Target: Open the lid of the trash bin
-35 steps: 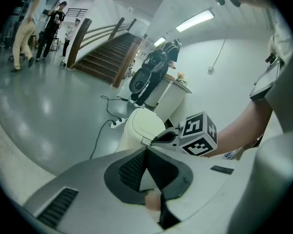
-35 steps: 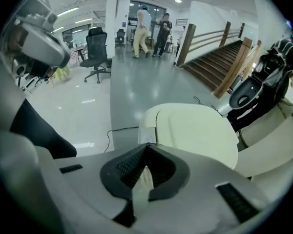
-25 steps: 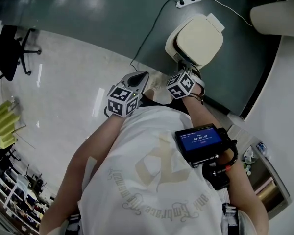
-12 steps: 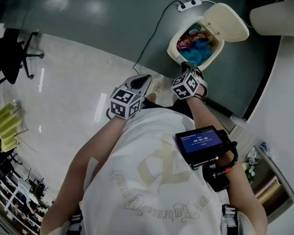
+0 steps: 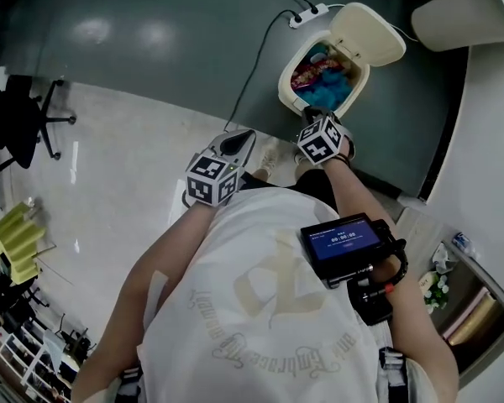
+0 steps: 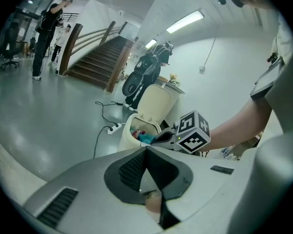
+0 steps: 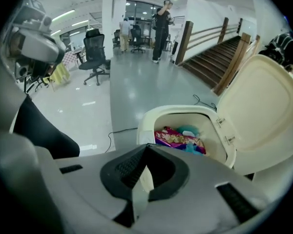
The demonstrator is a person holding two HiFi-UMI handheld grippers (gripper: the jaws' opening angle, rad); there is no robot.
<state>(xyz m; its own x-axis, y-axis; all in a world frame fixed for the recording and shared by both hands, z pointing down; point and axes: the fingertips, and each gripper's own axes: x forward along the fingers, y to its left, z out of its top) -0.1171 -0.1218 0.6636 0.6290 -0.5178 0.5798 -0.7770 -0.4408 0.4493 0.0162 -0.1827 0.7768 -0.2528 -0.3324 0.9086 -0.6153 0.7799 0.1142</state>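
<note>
— What differs from a second ago?

— The lid [image 5: 367, 34] of the trash bin [image 5: 286, 82] lay flat shut then. Half a second ago it was already up, and now it stands tipped back on its hinge, at the bin's 1 o'clock side in the head view. The bin also sits a little higher in that view than before.

— And the right hand-held gripper [image 5: 312, 115]?

— Its jaws are pressed together at the tips with nothing between them. It sits at the bin's 6 o'clock, close to the near rim. I cannot tell whether it touches the rim. Its own view looks over the closed tips straight into the open mouth.

— The left hand-held gripper [image 5: 239, 138]?

— Also closed and empty, its jaws meeting in a point. It hangs at about 8 o'clock from the bin, apart from it and beside the right one. Its view shows the right one's marker cube [image 6: 195, 132] between itself and the bin.

— What is inside the bin?

— A crumpled pink and red wrapper [image 7: 177, 139] lies toward the near side, with something soft and blue [image 5: 336, 87] behind it. More than that I cannot make out.

— Anything around the bin?

— It stands on the dark floor [image 5: 151, 65], with a white power strip [image 5: 307, 15] at its 11 o'clock.
</note>
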